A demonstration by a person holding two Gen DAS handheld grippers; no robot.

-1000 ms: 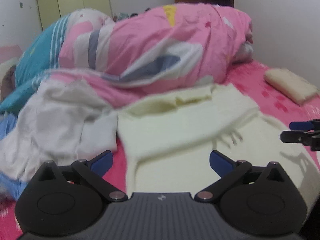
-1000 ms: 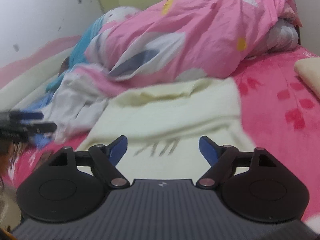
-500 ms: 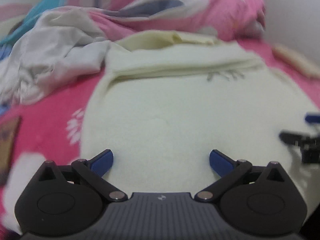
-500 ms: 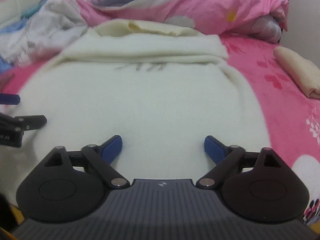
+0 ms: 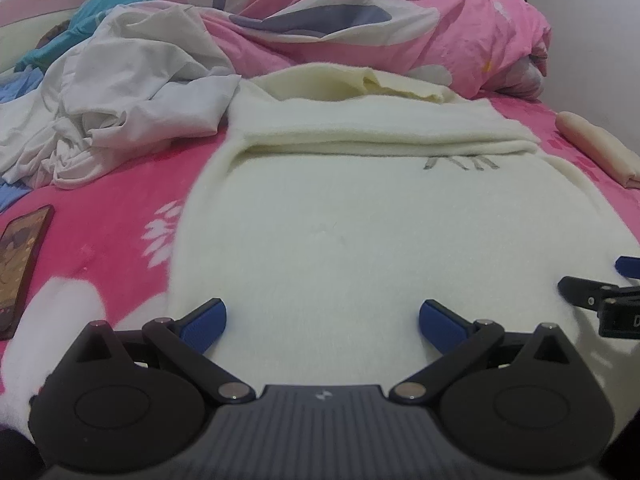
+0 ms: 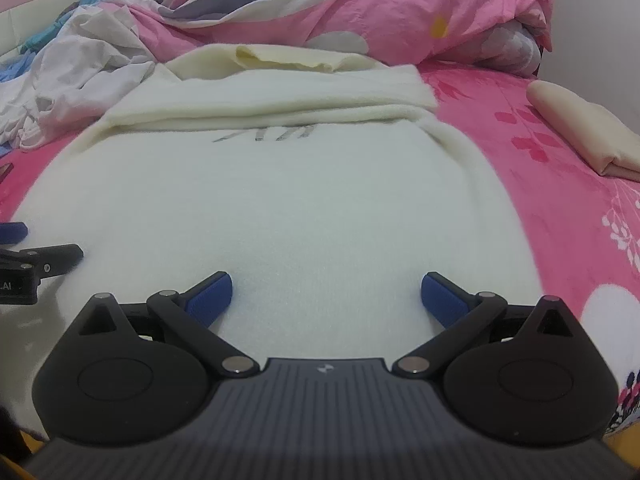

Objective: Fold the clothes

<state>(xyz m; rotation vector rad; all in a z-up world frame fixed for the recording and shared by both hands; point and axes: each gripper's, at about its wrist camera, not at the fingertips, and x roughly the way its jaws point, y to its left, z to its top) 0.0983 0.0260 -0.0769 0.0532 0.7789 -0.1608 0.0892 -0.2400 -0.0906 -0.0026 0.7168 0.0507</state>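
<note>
We had lowered both grippers onto the cream sweater [image 5: 360, 220]; left gripper [image 5: 322, 320] and right gripper [image 6: 326, 294] gaped empty, the right's jaws just widened.

Bed [image 5: 100, 208] under pink floral sheet, heaped pink quilt [image 5: 360, 28] at far end; white wall [image 5: 584, 40] on right.

Cream sweater [image 5: 360, 220] on pink floral bedsheet [image 6: 560, 184]; blue-padded fingers [image 5: 204, 322].

I count one cream sweater [image 5: 360, 232], one crumpled white garment [image 5: 132, 120], one folded beige cloth [image 6: 580, 128], one phone [image 5: 20, 264], one pink duvet [image 5: 360, 20].
</note>
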